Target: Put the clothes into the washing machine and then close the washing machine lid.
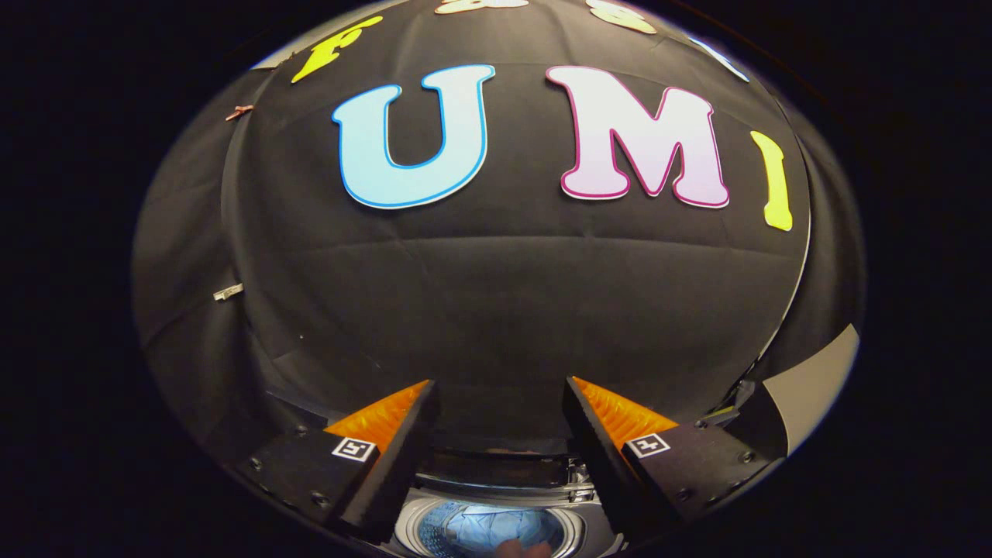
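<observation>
My gripper [500, 387] is open, its two fingers spread wide with nothing between them, held high and facing the black booth wall. Below and between the fingers sits the top-loading washing machine [496, 496], its round drum opening uncovered. Light blue clothes [488, 531] lie inside the drum. The raised lid [496, 465] stands dark at the back of the opening, just beyond the drum. A small part of a hand [523, 549] shows at the near rim of the drum.
The black cloth wall [496, 294] rises close behind the machine. A grey panel [814, 384] stands off to the right of the right finger. Small clips [229, 292] hang on the cloth to the left.
</observation>
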